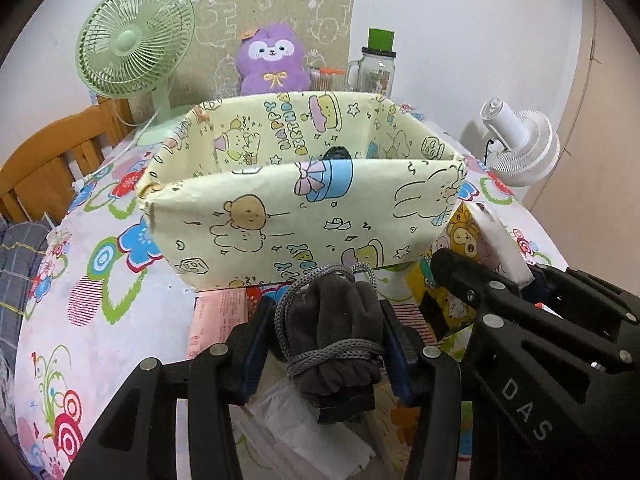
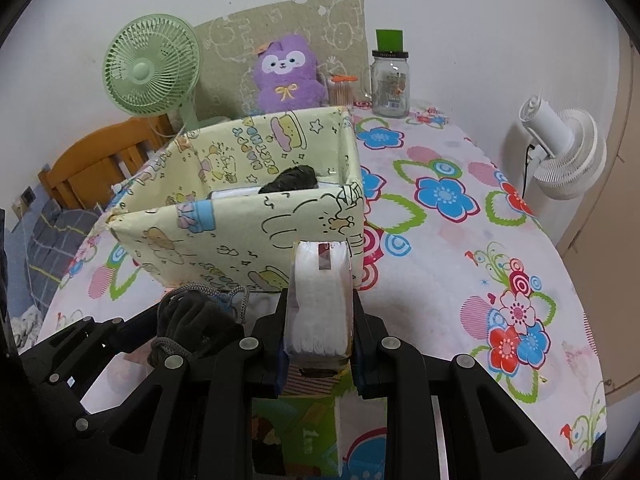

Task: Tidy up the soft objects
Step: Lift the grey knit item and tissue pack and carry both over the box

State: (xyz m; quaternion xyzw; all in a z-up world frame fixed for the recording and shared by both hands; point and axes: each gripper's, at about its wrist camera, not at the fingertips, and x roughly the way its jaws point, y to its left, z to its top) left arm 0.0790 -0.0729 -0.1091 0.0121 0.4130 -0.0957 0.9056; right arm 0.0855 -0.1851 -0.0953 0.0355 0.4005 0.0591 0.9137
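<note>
The left tool [image 1: 326, 344] is clamped on a dark grey fleece bundle [image 1: 334, 328] tied round with grey cord, its blue-padded fingers [image 1: 254, 354] pressing both sides. The bundle is held above the counter [image 1: 112, 320], just in front of the near wall of the cartoon-print box [image 1: 304, 216].

The right tool [image 2: 320, 340] grips a white tissue pack [image 2: 320, 296] upright between its fingers, the pack squeezed narrow, near the box's front right corner. Below it lies a colourful printed carton [image 2: 296, 416].

Inside the box, a black soft item [image 2: 292, 179] rests beside a pale flat one.

Behind the box stand a green fan [image 1: 134, 48], a purple plush [image 1: 272, 60] and a glass jar [image 2: 390, 80]. A white fan [image 2: 560, 148] stands off the counter's right edge.
</note>
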